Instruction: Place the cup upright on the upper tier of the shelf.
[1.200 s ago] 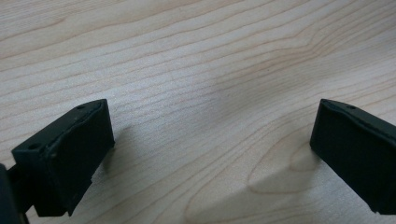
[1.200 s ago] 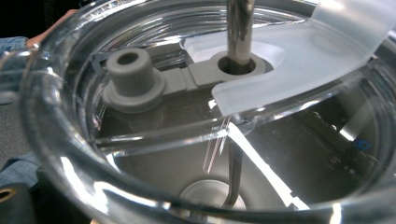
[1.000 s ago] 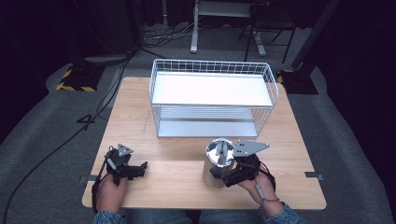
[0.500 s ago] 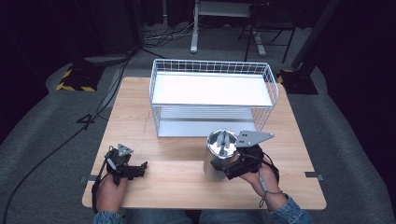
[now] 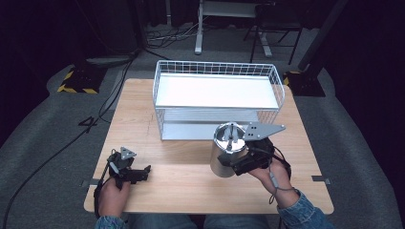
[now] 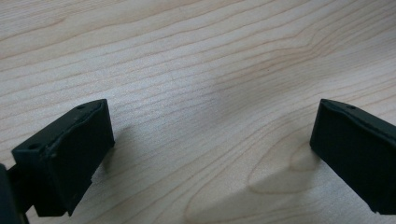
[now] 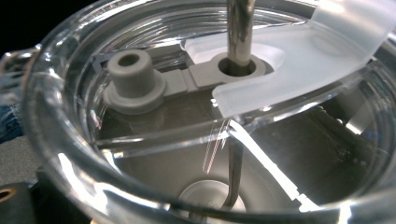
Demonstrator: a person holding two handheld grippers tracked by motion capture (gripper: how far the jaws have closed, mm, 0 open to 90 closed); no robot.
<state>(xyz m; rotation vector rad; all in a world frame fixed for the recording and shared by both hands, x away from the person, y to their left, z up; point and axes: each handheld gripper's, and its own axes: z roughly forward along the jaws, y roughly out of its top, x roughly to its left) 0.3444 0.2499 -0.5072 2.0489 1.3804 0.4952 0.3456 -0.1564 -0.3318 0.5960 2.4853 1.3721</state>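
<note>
A steel tumbler [image 5: 228,151] with a clear lid [image 7: 140,116] and a metal straw [image 7: 240,32] is held just in front of the wire rack [image 5: 217,90], its top tipped toward the high camera. My right gripper [image 5: 239,164] is shut on the tumbler's lower right side, with its grey plate beside the lid. Whether the tumbler's base touches the table I cannot tell. My left gripper [image 5: 141,173] rests at the front left of the wooden table [image 5: 143,119]. In the left gripper view the left gripper [image 6: 210,154] stands open, its jaws wide apart over bare wood.
The white wire rack has a white top shelf and a lower shelf, and stands at the back middle of the table. Beyond the table are grey floor, cables and dark stands. Bare wood lies between the two grippers.
The right gripper has carried the tumbler away from the front edge toward the rack and tipped it a little. The left gripper has stayed still.
</note>
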